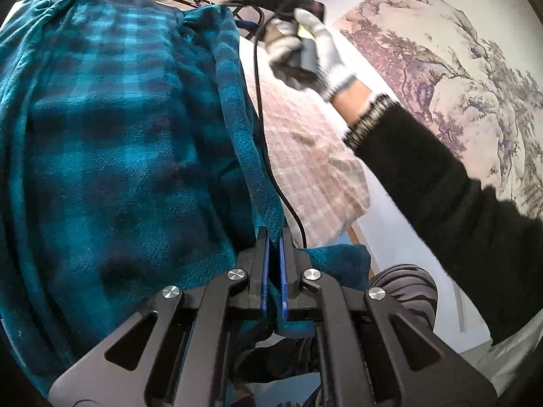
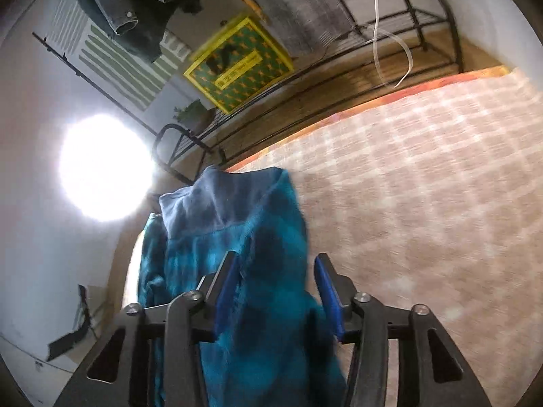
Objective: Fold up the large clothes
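Teal checked flannel, a large shirt (image 1: 112, 142), fills the left of the left wrist view, hanging in deep folds with its lighter blue collar at the top. One hem runs down as a narrow strip into the left gripper (image 1: 275, 234), whose blue pads are pressed together on that edge of cloth. In the right wrist view the same shirt (image 2: 237, 237) hangs in front of the right gripper (image 2: 276, 264); its fingers stand spread, the left pad (image 2: 225, 291) against the cloth and the right pad (image 2: 327, 291) apart from it, and with the blur it looks as if the fabric passes between them without being pinched. Behind the shirt lies a pink and white checked bedspread (image 2: 424, 176), with a black metal bed rail (image 2: 434, 27) and wooden floor beyond it. A yellow-bordered green box (image 2: 237, 68) stands near the rail, and dark jeans (image 2: 118, 6) hang above. From the left camera, a white gloved hand (image 1: 309, 47) holds the other tool's black handle, with a black sleeve (image 1: 441, 176) behind, a black cable (image 1: 268, 156) trailing down, and a wall hanging of painted mountains and pines (image 1: 458, 68) behind them.
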Tool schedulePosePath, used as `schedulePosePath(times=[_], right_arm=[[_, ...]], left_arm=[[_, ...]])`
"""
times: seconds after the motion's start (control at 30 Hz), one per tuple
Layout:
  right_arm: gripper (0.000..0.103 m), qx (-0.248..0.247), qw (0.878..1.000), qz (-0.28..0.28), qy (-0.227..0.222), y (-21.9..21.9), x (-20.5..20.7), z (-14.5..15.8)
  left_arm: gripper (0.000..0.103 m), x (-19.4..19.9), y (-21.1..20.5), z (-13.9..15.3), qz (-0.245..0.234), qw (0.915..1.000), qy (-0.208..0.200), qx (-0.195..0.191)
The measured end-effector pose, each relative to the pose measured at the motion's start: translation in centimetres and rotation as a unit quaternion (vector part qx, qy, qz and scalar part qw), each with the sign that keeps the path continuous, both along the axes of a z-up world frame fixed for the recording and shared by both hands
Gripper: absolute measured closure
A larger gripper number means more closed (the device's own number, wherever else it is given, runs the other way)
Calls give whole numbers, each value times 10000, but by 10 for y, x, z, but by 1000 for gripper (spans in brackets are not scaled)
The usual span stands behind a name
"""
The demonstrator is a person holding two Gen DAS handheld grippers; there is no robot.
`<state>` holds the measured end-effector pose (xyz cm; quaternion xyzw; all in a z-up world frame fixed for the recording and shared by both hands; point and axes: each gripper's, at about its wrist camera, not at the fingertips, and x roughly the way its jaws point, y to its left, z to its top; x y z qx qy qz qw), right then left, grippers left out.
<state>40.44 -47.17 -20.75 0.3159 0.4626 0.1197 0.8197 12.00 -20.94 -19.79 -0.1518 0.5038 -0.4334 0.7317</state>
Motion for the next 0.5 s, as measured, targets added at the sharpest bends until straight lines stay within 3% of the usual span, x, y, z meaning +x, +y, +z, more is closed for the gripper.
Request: schedulePosePath(times=[0.07,0.13,0.2,0.37,0.5], right_arm=[[64,30,10000,95,-2,12,11,-2],[91,-229,9996,145,91,24,20,-3],[99,-644,9976,117,226,35,27,0],[102,-1902,9810,369,-16,80,27,37],[102,-3073,9462,997,-188,151,34,46]], left_arm=[[100,1,2,-1,-8,10000,10,-1],[101,1,0,-3,1,10000,81,-45],[101,0,2,-5,-14,9997,186,-133],[101,-5,11,-5,-3,9986,358,-378],[101,-4,28,-8,147,9978,466,-438]])
